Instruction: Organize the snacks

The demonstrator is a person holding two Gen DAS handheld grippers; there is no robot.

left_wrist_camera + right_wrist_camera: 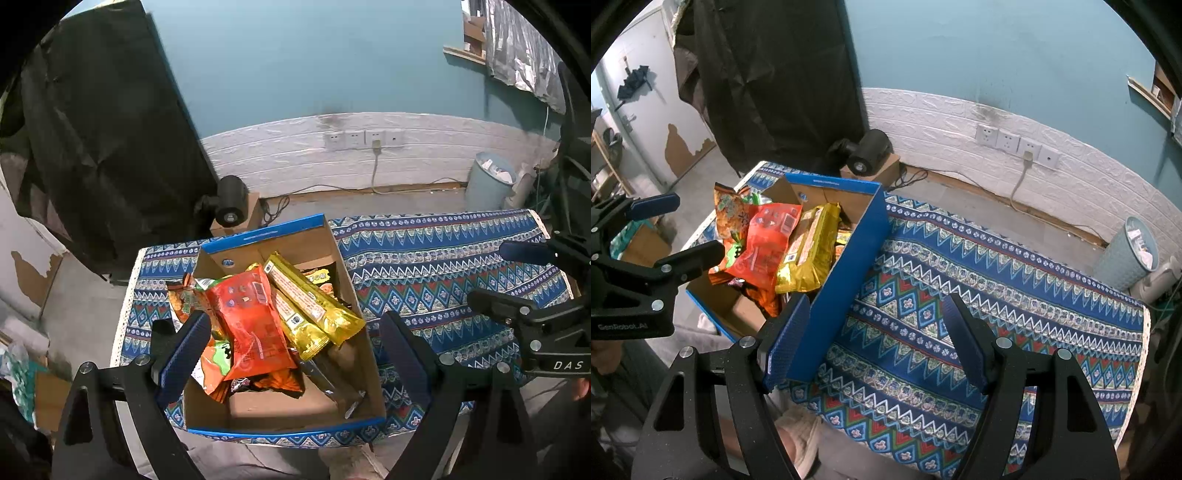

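Left wrist view is showing the left gripper, fingers spread and holding nothing, hovering at lower centre over the blue-edged cardboard box, where an orange-red packet and gold packets are lying piled together. At right, the right gripper, also spread and holding nothing, is hanging over bare patterned tablecloth. No snack is showing outside the box, so the gathering is looking complete, though the pile is sitting jumbled.

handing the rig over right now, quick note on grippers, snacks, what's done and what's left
Left gripper: open, empty, over the cardboard box.
Right gripper: open, empty, over the patterned tablecloth beside the box's blue side wall.
Snacks: red packet, two yellow packets and orange bags piled loosely in the box.
Done: no snacks lie on the cloth.
Left: probably tidying the pile; one orange bag sticks over the box rim.
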